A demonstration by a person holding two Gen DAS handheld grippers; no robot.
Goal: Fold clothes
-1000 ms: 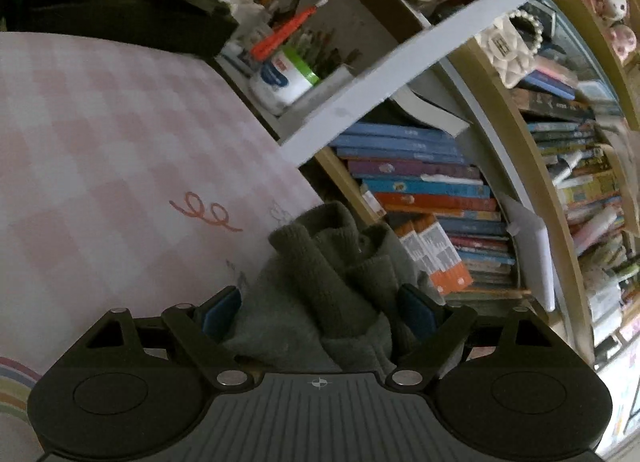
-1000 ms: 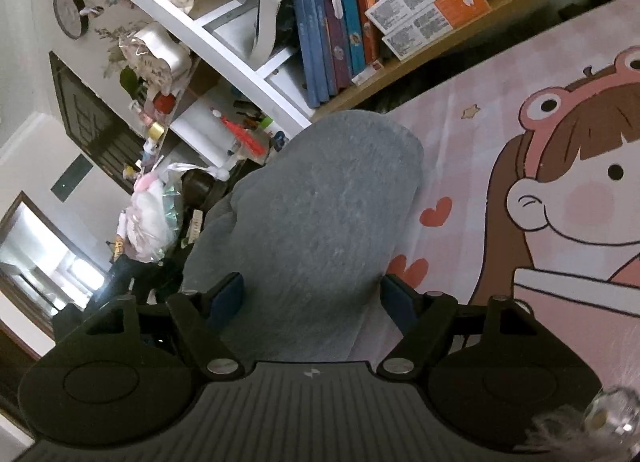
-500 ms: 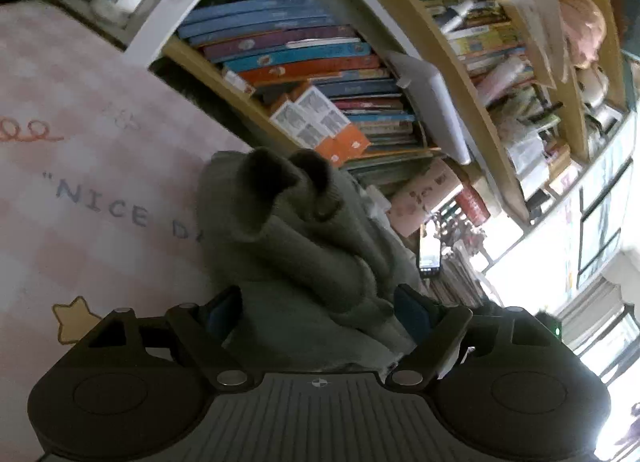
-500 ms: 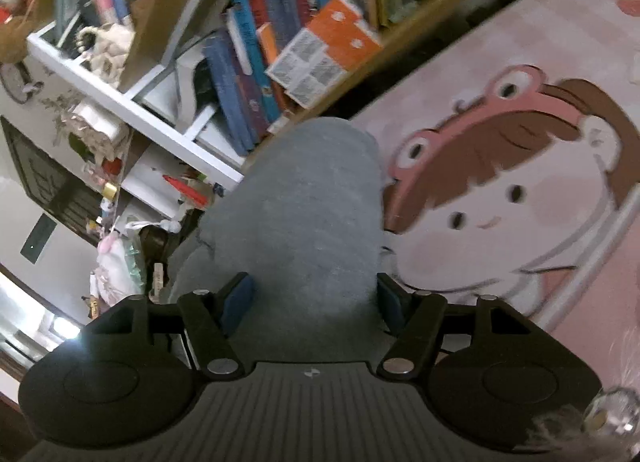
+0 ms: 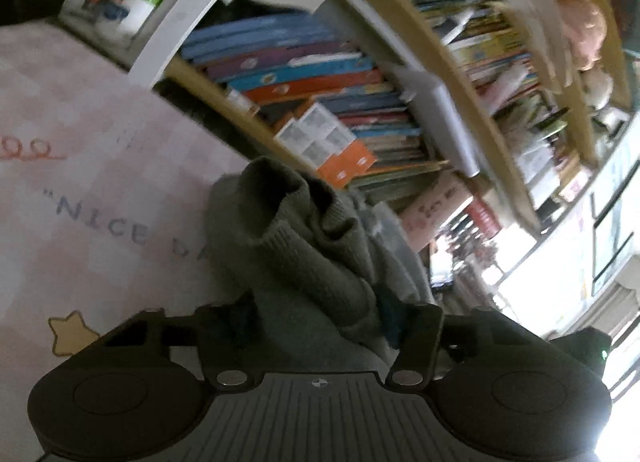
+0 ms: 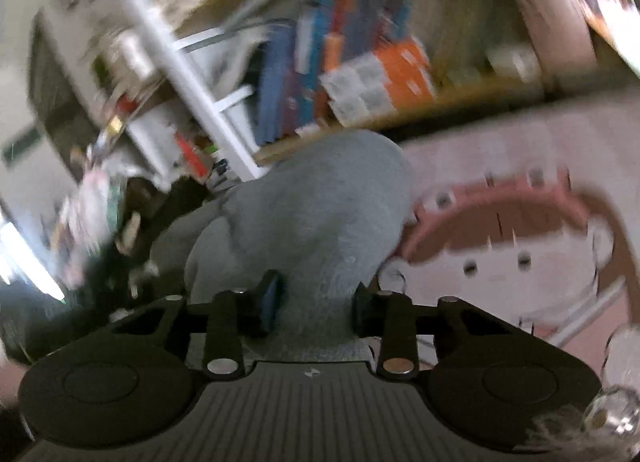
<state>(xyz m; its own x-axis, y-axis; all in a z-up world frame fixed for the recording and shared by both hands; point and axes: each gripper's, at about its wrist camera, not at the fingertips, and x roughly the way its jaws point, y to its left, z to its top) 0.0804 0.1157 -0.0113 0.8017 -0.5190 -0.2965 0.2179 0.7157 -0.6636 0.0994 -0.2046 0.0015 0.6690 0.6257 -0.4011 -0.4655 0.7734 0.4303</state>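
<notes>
A grey knit sweater (image 5: 304, 258) is bunched between the fingers of my left gripper (image 5: 312, 322), which is shut on it; its ribbed edge folds over above the jaws. In the right wrist view my right gripper (image 6: 314, 306) is shut on a smooth, rounded part of the same grey sweater (image 6: 320, 213). Both hold the cloth above a pink checked sheet (image 5: 88, 189) with a cartoon girl print (image 6: 512, 246). The right wrist view is blurred by motion.
A wooden bookshelf full of books (image 5: 320, 77) stands right behind the sheet's far edge, also in the right wrist view (image 6: 360, 73). A white shelf unit with pens and jars (image 5: 128, 1) is at the left. A bright window (image 5: 560, 282) is at the right.
Both grippers have swung sideways with the sweater. The left view has turned back a little toward the sheet; the right gripper's jaws have closed tighter on the cloth.
</notes>
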